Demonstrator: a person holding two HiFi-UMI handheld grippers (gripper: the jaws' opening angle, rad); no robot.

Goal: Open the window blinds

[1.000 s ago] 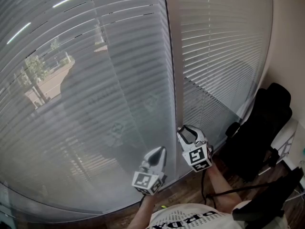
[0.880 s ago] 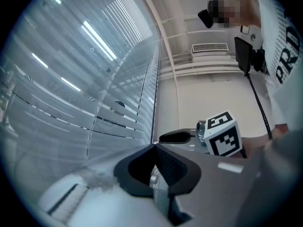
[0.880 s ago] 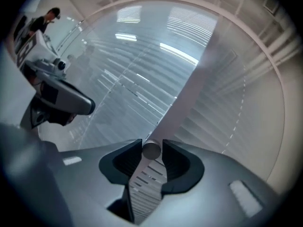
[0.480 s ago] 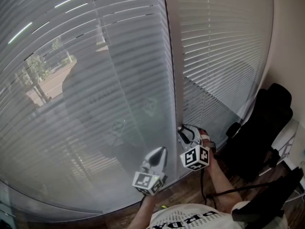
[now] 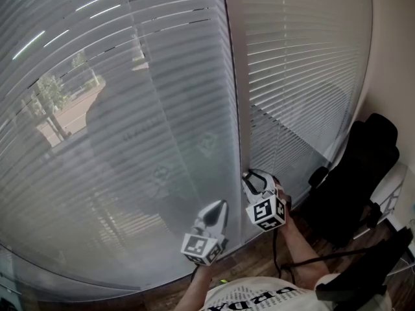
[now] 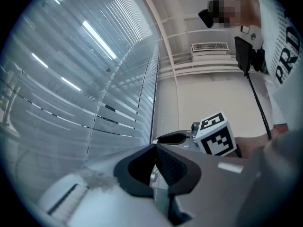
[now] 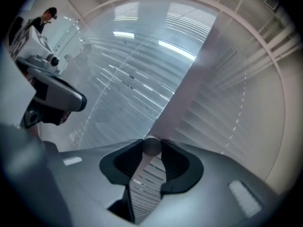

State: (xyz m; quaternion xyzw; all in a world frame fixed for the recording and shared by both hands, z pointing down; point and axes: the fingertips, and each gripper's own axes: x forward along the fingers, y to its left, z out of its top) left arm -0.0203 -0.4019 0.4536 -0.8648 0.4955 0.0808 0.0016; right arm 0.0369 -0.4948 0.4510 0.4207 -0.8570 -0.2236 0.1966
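Observation:
Grey slatted window blinds [image 5: 130,109] cover the big pane, with street and trees showing faintly through at the left. A second blind [image 5: 305,63] hangs right of the pale mullion [image 5: 237,76]. My right gripper [image 5: 250,176] points at the foot of that mullion. In the right gripper view its jaws [image 7: 151,151] are shut on the round end of the tilt wand [image 7: 151,144] and have just closed a little further. My left gripper [image 5: 218,207] hangs lower left of it, shut and holding nothing [image 6: 155,149].
A black chair [image 5: 356,173] stands at the right against the wall. A dark cable [image 5: 311,259] runs over the wooden floor near the person's shirt. The blinds fill everything ahead of both grippers.
The right gripper has rolled about its own axis at the mullion, and its marker cube now faces differently. The left gripper has stayed where it was.

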